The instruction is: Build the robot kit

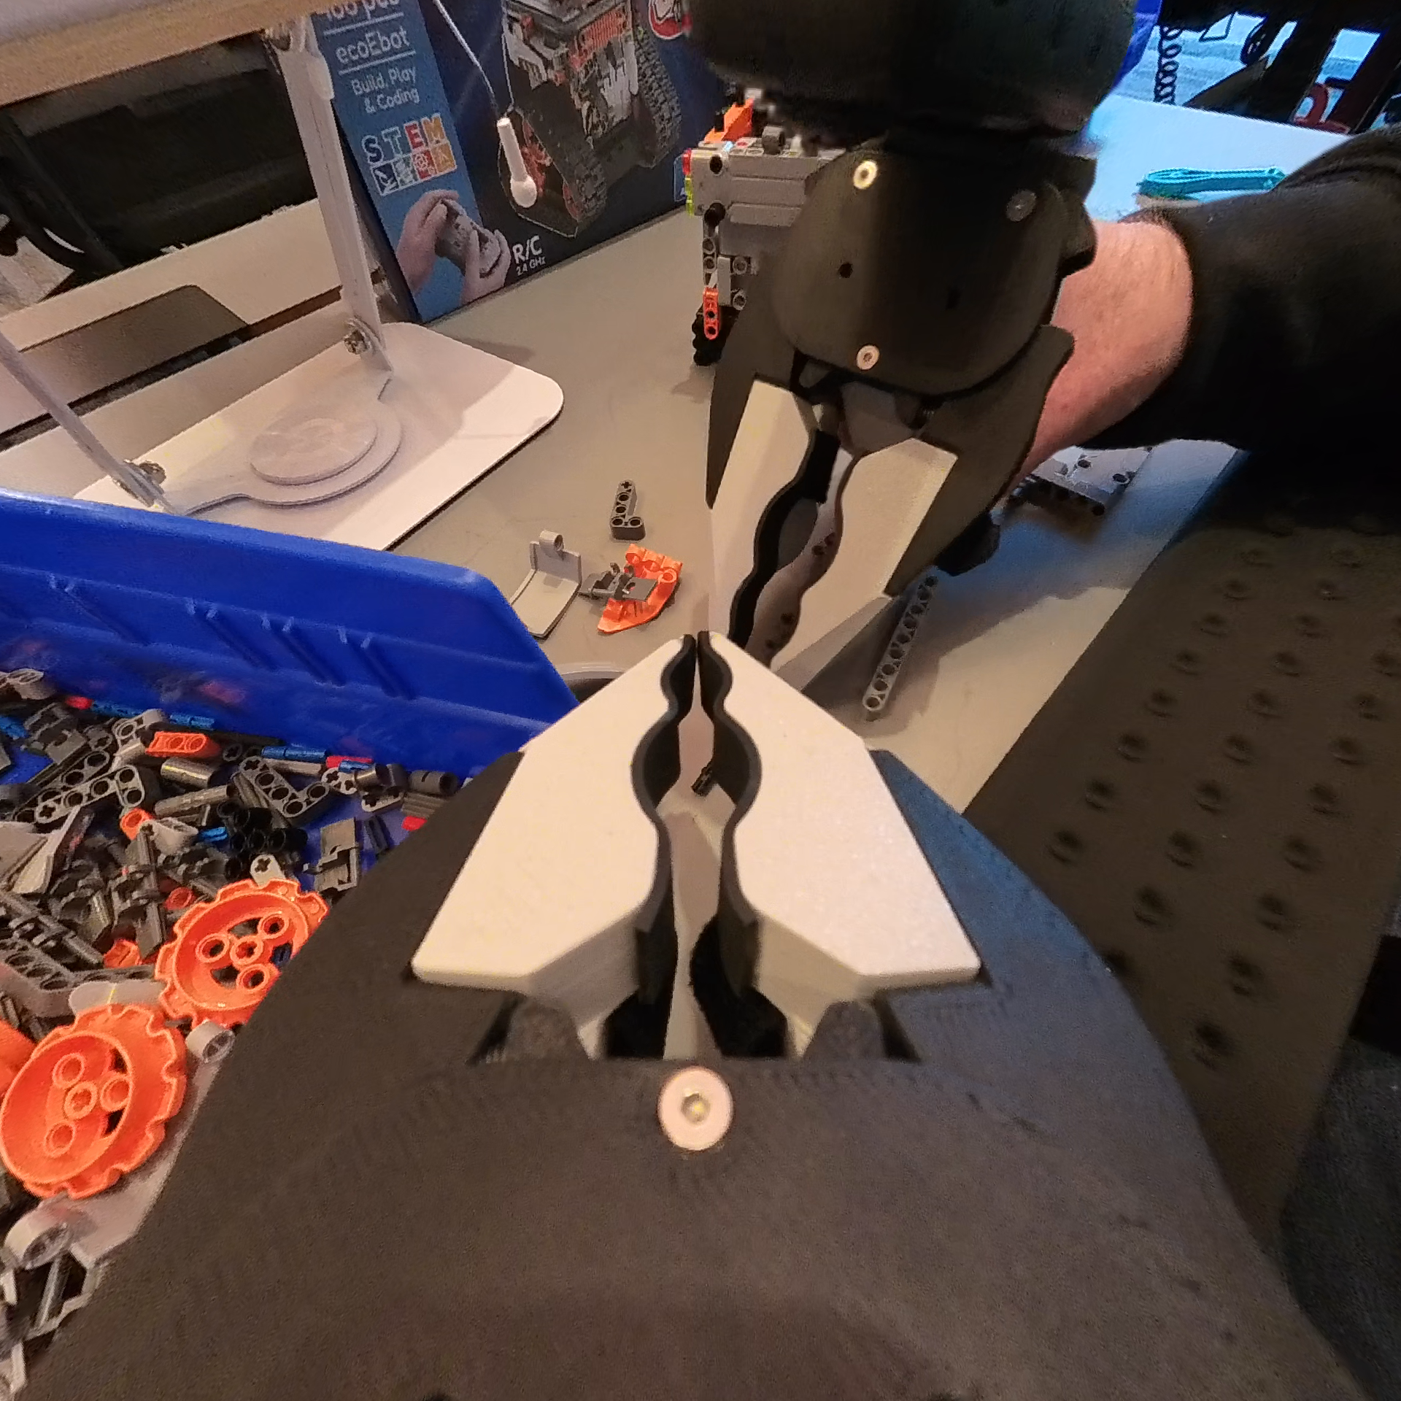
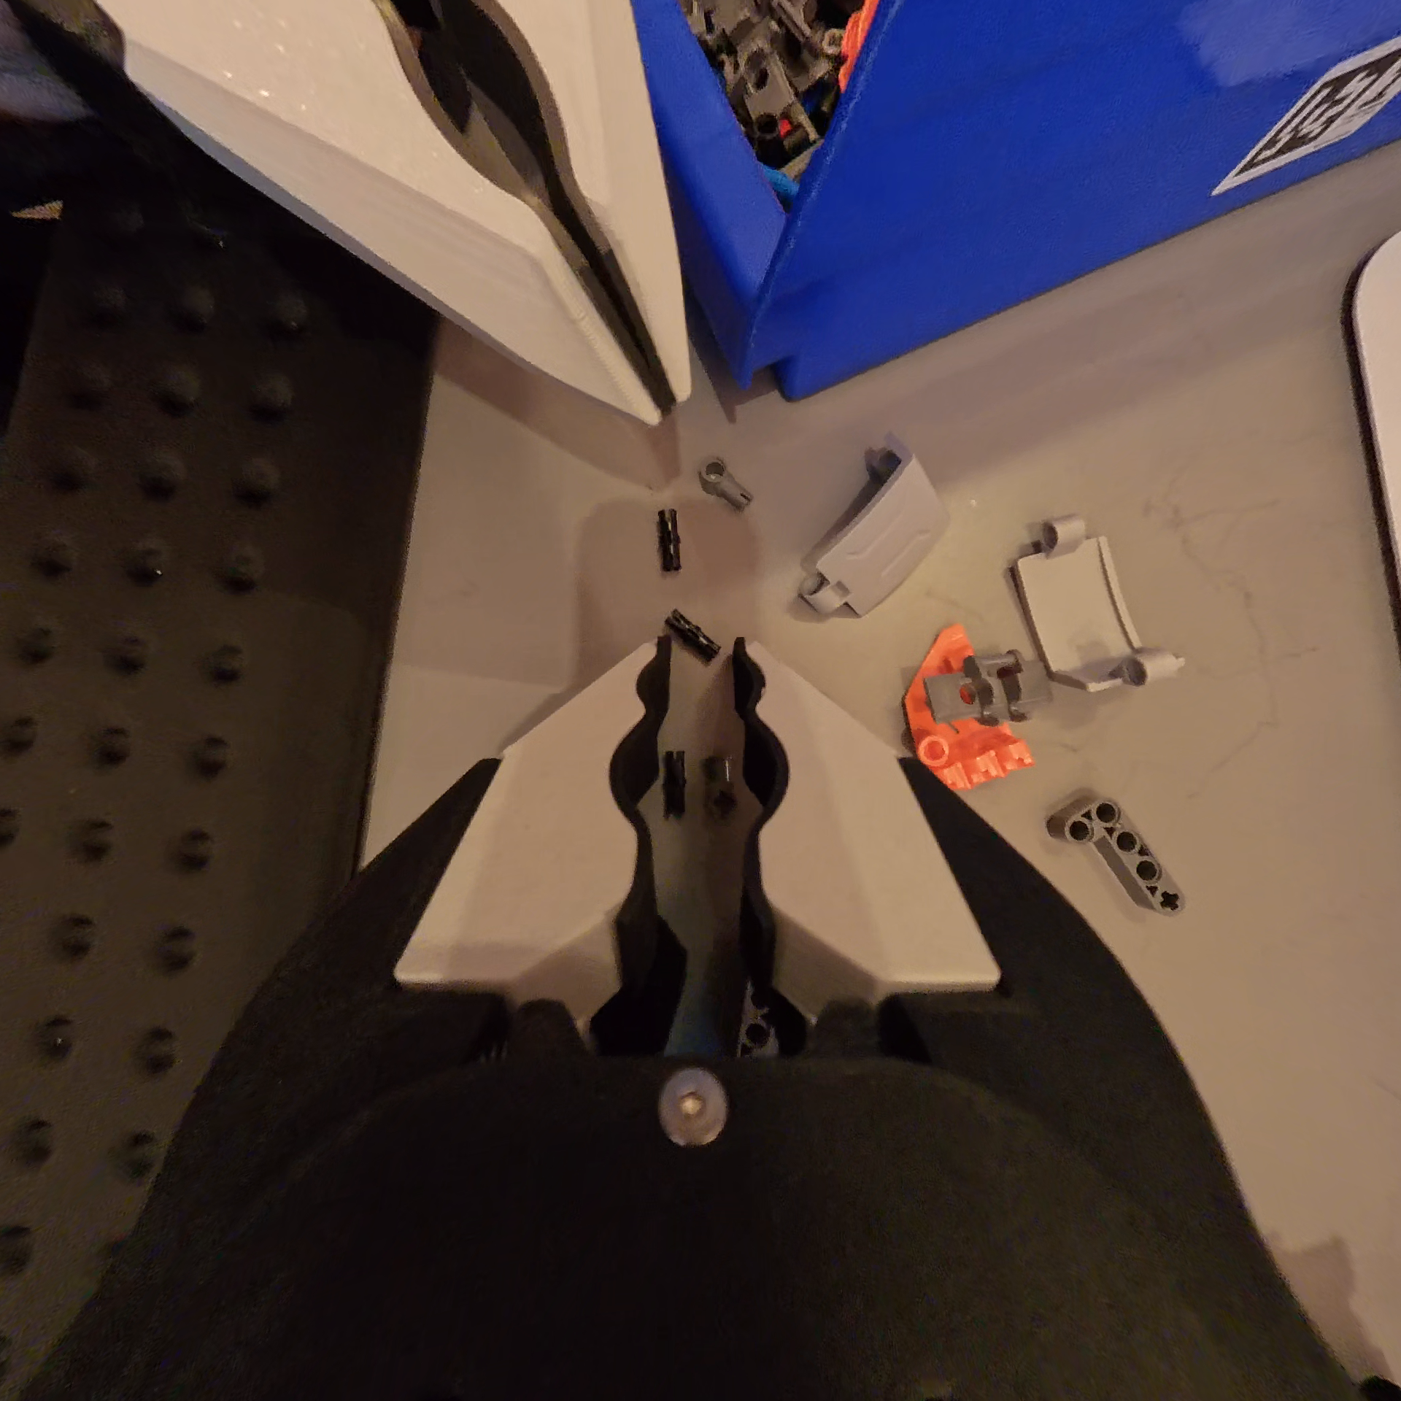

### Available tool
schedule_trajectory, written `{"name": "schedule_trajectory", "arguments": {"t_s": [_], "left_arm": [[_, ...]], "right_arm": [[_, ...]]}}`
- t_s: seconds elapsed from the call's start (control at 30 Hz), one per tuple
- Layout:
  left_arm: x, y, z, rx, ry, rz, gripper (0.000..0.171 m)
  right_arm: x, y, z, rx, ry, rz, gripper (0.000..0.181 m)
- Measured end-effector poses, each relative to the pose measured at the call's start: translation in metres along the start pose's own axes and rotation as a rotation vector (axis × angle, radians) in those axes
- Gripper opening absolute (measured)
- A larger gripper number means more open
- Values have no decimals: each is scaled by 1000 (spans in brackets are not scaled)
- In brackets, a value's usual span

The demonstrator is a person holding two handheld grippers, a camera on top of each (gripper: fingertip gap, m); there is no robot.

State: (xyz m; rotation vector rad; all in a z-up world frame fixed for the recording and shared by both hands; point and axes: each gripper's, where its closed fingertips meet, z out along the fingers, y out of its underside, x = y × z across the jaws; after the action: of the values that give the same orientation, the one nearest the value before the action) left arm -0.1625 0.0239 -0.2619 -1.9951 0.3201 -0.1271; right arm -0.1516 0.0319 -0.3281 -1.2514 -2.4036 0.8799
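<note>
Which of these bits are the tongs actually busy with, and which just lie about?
At the tongs: right tongs, open, by black pins; left tongs, shut.
Lying about: grey panels, orange piece, grey beam, blue bin.

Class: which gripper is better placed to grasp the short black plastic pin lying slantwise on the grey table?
Probably the right gripper: its fingers stand open with the short black plastic pin at their tips. The left gripper is shut and farther off.
</note>
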Motion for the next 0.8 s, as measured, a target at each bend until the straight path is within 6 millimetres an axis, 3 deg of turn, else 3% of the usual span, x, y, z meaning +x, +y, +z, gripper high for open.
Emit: {"name": "schedule_trajectory", "arguments": {"t_s": [0.43,0.57,0.8], "left_arm": [[1,2,1,-12,10,2,0],[6,4,4,-31,24,21,10],[33,-1,14,-55,77,176,22]], "right_arm": [[-4,-1,1,0,-37,-18,1],[-10,-7,-20,63,-66,33,1],[-28,-23,-70,255,-164,122,1]]}}
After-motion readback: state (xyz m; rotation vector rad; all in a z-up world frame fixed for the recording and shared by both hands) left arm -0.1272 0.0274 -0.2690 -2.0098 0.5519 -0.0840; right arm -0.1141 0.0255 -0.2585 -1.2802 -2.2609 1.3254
